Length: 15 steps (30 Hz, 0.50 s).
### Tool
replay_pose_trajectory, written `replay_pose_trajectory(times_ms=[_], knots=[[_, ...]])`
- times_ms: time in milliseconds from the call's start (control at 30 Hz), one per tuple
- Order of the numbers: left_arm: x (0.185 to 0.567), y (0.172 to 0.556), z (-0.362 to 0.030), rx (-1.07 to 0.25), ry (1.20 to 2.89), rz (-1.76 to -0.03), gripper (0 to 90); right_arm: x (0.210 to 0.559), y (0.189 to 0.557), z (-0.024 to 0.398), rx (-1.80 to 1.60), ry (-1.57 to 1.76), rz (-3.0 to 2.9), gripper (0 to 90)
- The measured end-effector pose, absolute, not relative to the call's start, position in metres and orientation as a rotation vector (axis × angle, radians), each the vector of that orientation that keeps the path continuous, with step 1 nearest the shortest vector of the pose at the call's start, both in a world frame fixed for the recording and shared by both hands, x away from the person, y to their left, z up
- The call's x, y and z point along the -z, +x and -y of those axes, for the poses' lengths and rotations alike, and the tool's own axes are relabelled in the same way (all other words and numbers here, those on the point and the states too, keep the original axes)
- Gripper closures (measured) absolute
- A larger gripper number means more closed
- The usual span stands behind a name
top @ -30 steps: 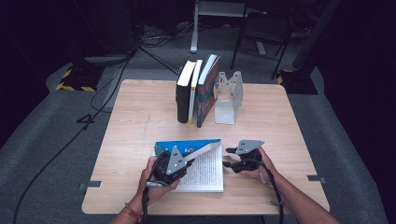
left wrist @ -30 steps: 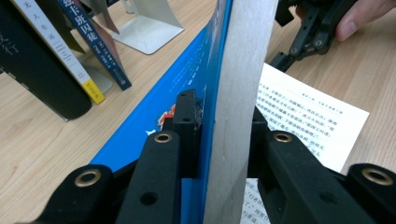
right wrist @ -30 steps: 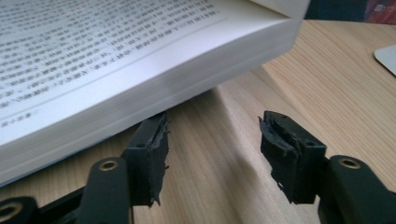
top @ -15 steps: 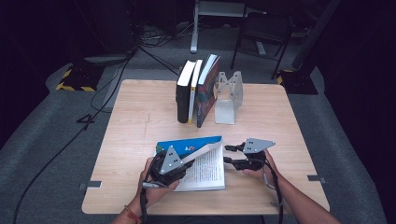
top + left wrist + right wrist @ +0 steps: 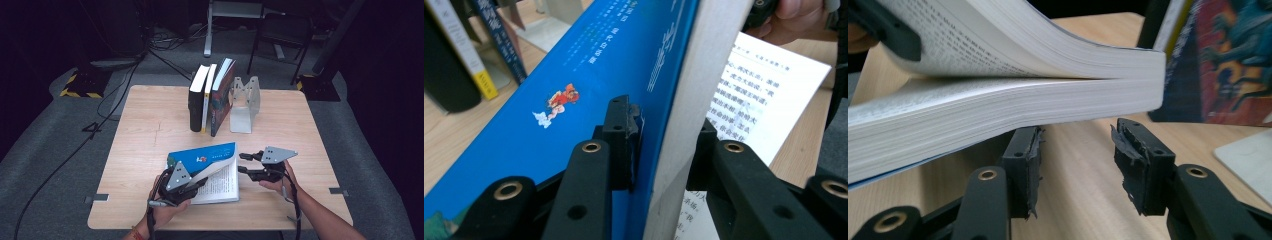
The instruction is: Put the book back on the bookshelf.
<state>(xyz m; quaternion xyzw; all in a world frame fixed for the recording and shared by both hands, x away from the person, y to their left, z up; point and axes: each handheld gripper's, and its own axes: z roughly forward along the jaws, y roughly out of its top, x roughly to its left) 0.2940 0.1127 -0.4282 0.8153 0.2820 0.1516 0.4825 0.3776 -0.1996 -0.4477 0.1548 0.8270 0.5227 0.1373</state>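
Note:
A book with a blue cover lies open on the table's near half. My left gripper is shut on the raised cover and a wad of pages; in the left gripper view one pad presses the blue cover and the other the white page side. The right gripper hovers just off the book's right edge, open. Its jaws have been closing over the last second with nothing between them. In the right gripper view the bowed page block hangs above and to the left of the jaws.
Three upright books lean against a metal bookend at the back middle of the wooden table. A colourful cover shows at the right gripper view's far right. Cables and stands lie on the dark floor beyond.
The right gripper has risen a little beside the book and its jaws stand narrower. The left gripper keeps its hold, and the lifted cover bows slightly higher.

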Motion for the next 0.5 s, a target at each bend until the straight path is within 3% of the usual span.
replay_pose_trajectory(times_ms=[500], knots=[[0.396,0.322,-0.065,-0.334,1.943,-0.495,72.5,0.378,0.384,0.241,-1.586,0.476,-2.156,57.5]])
